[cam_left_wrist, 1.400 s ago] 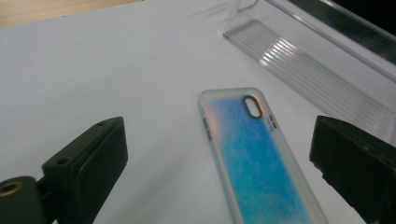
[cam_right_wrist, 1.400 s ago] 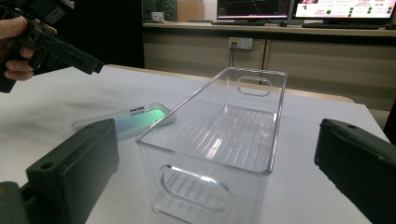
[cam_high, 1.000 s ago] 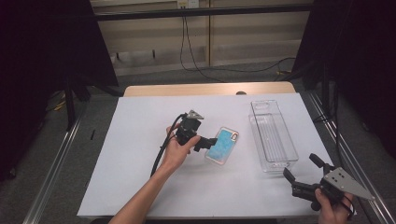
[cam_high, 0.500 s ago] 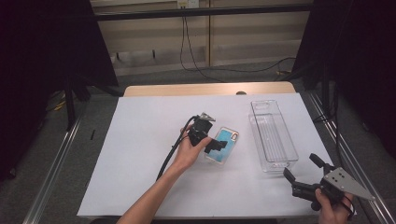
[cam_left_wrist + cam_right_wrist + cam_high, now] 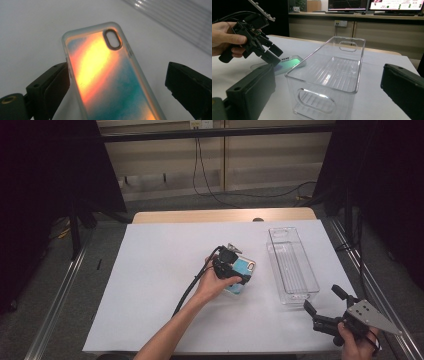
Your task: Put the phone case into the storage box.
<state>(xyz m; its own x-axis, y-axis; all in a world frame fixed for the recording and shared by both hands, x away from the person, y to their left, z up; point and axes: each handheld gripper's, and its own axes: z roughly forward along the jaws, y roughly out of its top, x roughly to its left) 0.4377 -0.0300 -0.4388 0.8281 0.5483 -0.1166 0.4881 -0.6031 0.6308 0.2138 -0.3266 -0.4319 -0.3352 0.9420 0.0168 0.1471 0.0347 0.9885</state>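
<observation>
While jaws gape, left gripper [image 5: 117, 82] straddles phone case [image 5: 110, 75].

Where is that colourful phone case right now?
In the high view the phone case lies flat on the white table near its middle, just left of the clear plastic bin, with the open left gripper straddling it.

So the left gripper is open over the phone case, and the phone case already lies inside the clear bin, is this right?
Not quite. The left gripper is open over the phone case, but the case lies on the white table cover, beside the clear bin, not inside it. The high view shows the two apart, and the right gripper view shows the bin with nothing in it.
</observation>
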